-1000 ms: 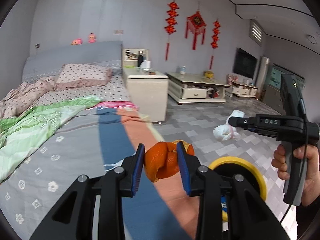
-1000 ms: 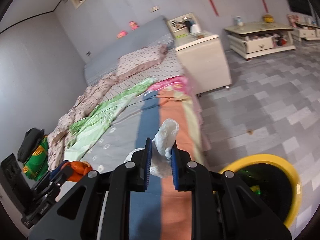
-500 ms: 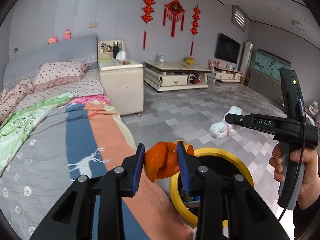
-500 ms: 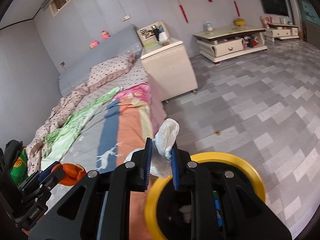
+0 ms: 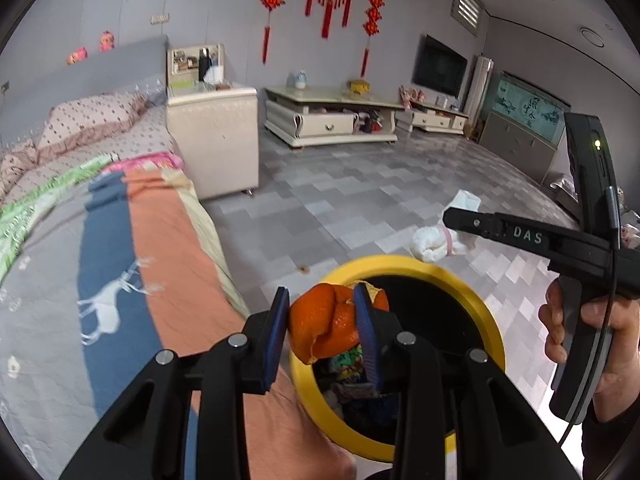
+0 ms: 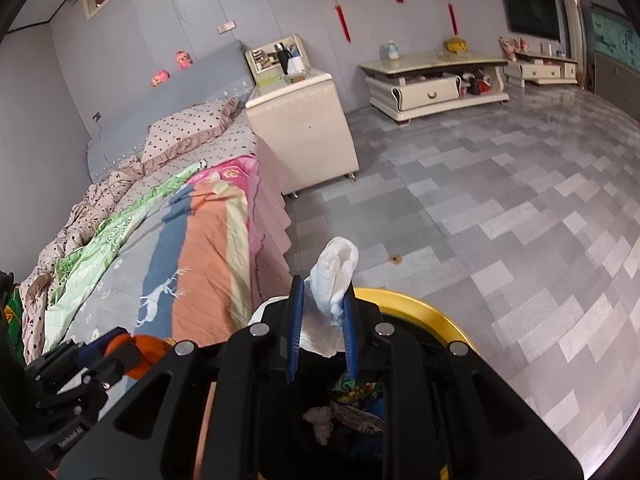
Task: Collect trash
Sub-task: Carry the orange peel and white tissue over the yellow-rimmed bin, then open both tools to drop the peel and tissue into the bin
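Over the bin (image 5: 486, 322), yellow rim, black inside, both claws now sit above the mouth; a sec ago they were over the bed w/ bin only at the frame edge. L gripper (image 5: 322, 318) is clamped on orange peel (image 5: 320, 326), at the near rim. R gripper (image 6: 320, 318) is closed on a white tissue wad (image 6: 334, 272), approx. centred over the opening. Judgement: carry done, release is next; peel sits close to the rim, may spill. Wrappers already lie inside the bin. Bed (image 5: 120, 248) w/ striped quilt adjoins left. Beyond that: grey tile floor (image 6: 500, 208), a small scrap on it, cream nightstand (image 6: 304, 136), TV cabinet (image 6: 436, 80) at far wall.
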A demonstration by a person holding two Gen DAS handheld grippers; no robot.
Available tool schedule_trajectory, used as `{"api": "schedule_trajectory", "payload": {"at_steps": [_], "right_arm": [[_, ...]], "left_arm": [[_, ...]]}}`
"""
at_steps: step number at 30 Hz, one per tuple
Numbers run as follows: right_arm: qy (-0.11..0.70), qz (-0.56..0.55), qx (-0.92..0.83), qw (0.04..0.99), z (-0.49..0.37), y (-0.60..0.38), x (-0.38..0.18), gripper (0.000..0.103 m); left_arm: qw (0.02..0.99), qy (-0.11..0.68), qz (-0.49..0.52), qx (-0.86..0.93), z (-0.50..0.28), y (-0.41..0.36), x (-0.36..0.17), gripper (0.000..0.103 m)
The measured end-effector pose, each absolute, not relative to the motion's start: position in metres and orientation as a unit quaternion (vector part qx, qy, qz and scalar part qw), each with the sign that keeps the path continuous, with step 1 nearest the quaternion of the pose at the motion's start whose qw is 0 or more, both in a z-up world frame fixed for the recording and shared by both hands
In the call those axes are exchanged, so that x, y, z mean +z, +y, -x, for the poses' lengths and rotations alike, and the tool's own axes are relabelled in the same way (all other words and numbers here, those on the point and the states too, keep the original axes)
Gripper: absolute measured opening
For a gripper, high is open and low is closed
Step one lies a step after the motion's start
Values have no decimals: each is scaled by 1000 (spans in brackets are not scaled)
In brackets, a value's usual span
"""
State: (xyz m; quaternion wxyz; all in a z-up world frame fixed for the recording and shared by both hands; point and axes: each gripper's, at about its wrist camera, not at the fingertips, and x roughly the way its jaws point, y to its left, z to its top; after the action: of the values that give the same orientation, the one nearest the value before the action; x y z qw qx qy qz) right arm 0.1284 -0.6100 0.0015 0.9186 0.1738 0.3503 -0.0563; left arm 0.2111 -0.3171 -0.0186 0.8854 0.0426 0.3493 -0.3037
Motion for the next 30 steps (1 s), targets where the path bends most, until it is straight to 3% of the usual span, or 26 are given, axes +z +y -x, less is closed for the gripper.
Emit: {"api": "schedule_trajectory", "payload": {"at_steps": [12, 15, 19, 30], "right_arm": [[353, -177, -63, 917, -124, -629, -17, 21], [350, -173, -71, 918, -123, -629, -16, 24], [348, -181, -80, 916, -120, -632, -16, 36], [351, -196, -80, 912, -111, -628, -12, 37]], "left_arm": [[864, 383, -30, -325, -219, -341, -42, 32], [861, 388, -25, -327, -216, -343, -44, 39], [863, 384, -24, -326, -213, -342, -41, 48], [874, 376, -16, -306, -210, -320, -32, 49]]}}
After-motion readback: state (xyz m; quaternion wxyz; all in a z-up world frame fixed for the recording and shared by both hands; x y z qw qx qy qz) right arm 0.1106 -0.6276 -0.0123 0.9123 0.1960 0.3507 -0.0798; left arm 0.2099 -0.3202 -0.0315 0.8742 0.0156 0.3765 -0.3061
